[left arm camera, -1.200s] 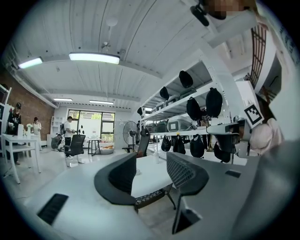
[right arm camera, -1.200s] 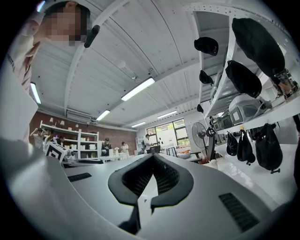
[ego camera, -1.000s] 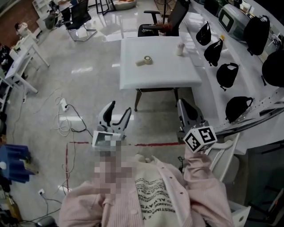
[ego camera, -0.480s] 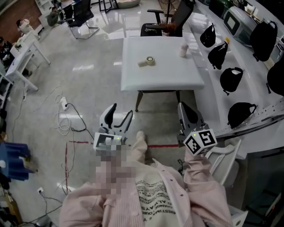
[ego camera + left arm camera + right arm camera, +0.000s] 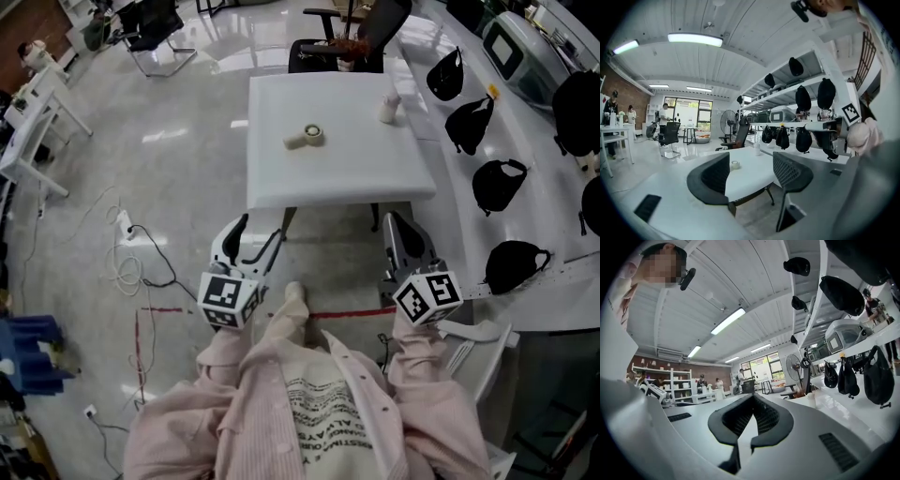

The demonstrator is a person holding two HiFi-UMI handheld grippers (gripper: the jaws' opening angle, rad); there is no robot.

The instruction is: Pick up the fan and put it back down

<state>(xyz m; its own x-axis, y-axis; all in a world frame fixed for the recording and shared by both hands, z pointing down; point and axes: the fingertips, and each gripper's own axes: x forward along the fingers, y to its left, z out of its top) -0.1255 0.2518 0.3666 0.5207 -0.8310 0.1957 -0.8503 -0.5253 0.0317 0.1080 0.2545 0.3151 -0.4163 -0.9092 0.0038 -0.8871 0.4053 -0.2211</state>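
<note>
The fan is a tall pedestal fan [image 5: 727, 123] standing far off behind the white table [image 5: 754, 174]; it also shows in the right gripper view as a fan [image 5: 793, 365] by the windows. My left gripper [image 5: 255, 228] hangs low in front of the table's near edge, open and empty, with a wide gap between its jaws [image 5: 751, 161]. My right gripper [image 5: 398, 225] is level with it near the table's right front corner. Its jaws meet at the tips [image 5: 752, 401] and hold nothing. Neither gripper is near the fan.
On the white table [image 5: 337, 173] lie a tape roll [image 5: 313, 133] and a small white cup [image 5: 388, 108]. A black office chair [image 5: 347, 42] stands behind it. Shelving with black caps [image 5: 497, 183] runs along the right. Cables and a power strip [image 5: 127, 225] lie on the floor left.
The person has stepped forward, so the table is closer to both grippers. The left gripper's marker cube now shows clearly. Both grippers keep the same jaw state.
</note>
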